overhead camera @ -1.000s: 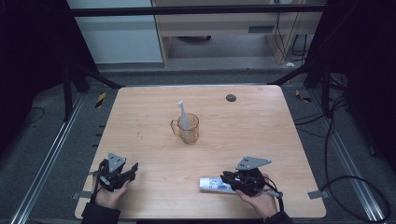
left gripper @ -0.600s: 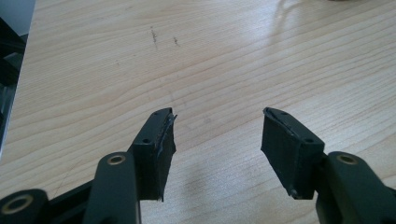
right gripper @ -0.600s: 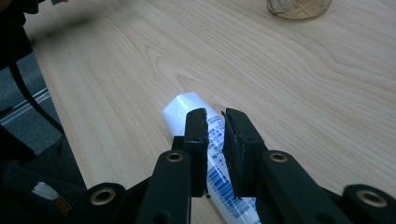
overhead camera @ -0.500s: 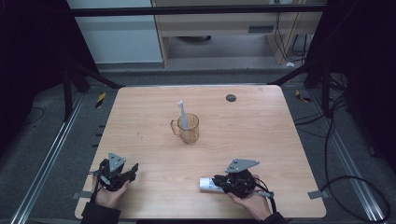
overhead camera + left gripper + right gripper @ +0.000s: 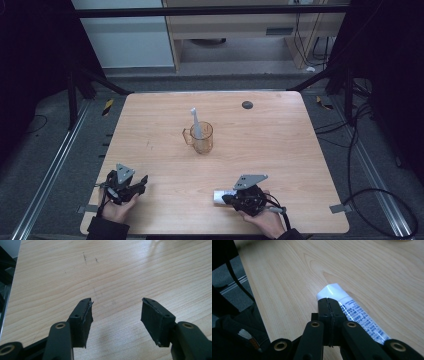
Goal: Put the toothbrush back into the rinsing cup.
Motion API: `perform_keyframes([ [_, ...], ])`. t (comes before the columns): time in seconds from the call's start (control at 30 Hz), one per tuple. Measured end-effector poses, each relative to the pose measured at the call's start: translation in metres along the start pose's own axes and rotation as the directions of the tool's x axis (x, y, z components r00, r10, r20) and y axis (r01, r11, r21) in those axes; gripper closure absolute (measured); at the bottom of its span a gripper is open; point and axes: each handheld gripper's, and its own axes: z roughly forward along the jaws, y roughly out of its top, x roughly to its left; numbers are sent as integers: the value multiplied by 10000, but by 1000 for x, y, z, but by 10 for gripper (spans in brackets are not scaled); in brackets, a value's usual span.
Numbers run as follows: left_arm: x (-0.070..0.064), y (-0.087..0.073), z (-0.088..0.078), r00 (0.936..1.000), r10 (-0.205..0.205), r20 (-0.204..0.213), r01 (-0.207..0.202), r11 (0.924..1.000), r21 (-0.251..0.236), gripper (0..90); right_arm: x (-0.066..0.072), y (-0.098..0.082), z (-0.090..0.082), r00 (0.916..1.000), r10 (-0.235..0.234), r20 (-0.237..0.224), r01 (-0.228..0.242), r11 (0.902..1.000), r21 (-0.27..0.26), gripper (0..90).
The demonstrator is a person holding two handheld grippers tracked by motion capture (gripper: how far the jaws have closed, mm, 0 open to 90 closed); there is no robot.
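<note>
A white toothpaste tube (image 5: 219,196) (image 5: 359,315) lies flat near the table's front edge. My right gripper (image 5: 229,199) (image 5: 329,301) sits low over it, pointing left. Its jaws have just been closing and now meet pad to pad. No part of the tube shows between them. The tube runs along the outside of the right jaw, its flat end just past the tips. At the front left my left gripper (image 5: 142,182) (image 5: 116,302) rests on the wood. Its jaws have just been opening and stand apart over bare wood.
An amber see-through cup (image 5: 202,141) with a white toothbrush (image 5: 195,121) stands mid-table. A small black disc (image 5: 247,104) lies near the far edge of the wooden table (image 5: 280,150). A sleeve and the table's left edge (image 5: 244,290) show beside the right gripper.
The right gripper has slid left along the front edge, over the tube, so less of the tube sticks out. The left gripper has stayed where it was.
</note>
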Motion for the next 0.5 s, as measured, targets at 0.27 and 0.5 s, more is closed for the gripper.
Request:
perform_keyframes([
  [0.27,0,0,1,10000,59,-33,-58,9998,176,389,2,-1,11,9999,-62,125,58,9995,315,900],
  [0.5,0,0,1,10000,79,-41,-79,9998,184,378,0,1,14,9996,-79,280,74,9998,177,900],
])
